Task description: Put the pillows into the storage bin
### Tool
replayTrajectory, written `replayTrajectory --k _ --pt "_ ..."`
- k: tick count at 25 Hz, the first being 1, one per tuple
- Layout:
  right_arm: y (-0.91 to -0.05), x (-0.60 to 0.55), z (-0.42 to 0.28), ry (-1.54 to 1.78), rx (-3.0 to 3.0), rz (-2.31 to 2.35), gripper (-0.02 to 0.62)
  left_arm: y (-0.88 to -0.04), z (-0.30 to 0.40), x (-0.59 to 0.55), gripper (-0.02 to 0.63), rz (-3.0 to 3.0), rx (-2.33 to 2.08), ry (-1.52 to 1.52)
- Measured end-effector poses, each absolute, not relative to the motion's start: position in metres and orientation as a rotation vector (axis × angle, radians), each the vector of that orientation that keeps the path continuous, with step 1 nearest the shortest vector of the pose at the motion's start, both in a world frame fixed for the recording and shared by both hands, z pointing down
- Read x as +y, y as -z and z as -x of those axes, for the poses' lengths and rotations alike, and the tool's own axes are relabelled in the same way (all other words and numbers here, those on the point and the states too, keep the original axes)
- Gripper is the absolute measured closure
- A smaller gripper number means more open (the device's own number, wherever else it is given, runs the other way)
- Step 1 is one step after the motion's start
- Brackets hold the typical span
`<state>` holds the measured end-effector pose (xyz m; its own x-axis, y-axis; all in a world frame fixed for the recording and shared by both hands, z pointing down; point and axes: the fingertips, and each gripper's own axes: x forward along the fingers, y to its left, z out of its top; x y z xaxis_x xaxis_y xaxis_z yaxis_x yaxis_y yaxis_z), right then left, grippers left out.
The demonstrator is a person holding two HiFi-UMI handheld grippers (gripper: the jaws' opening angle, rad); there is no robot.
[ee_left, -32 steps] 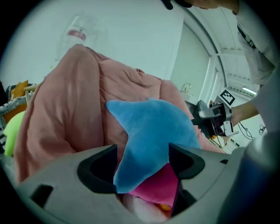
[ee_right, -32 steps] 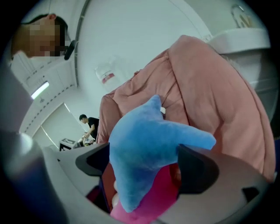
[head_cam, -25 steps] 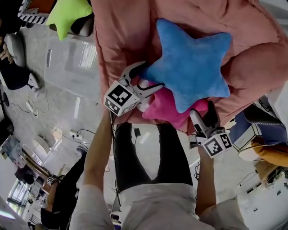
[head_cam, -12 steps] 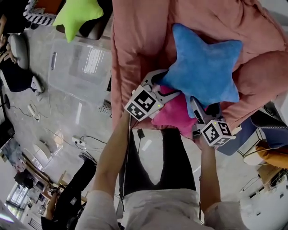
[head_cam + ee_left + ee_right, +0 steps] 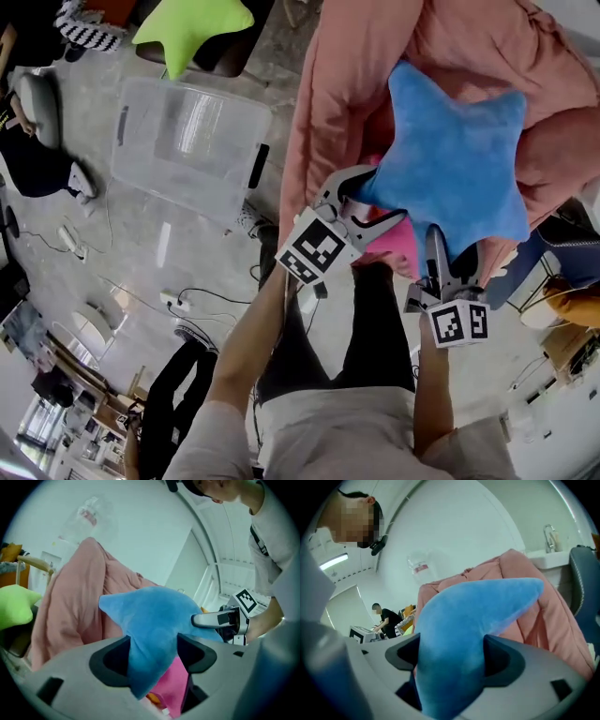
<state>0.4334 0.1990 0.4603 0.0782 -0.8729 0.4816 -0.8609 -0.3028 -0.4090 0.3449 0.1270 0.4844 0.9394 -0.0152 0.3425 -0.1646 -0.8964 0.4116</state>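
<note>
Jaws just closing, the left gripper and right gripper pinched the blue star pillow, a pink pillow beneath, salmon blanket behind, storage bin well apart.

star pillow over blanket | storage bin on floor, left | far pillow behind bin

The left gripper had just been closing its jaws, and they pressed on one arm of the blue star pillow, with a pink pillow showing just beneath it. Behind lay a salmon-pink blanket, with a green star pillow at the left edge. On the right, the right gripper reached onto the blue star pillow's far side.
</note>
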Motion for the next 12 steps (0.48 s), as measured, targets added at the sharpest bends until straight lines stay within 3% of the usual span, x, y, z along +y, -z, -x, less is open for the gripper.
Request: replayTrajectory --k 12 --pt "-0.330 0.132 -0.296 0.608 2.002 2.315 0.204 -0.361 -0.209 0.063 0.298 -2.804 -0.266 -0.188"
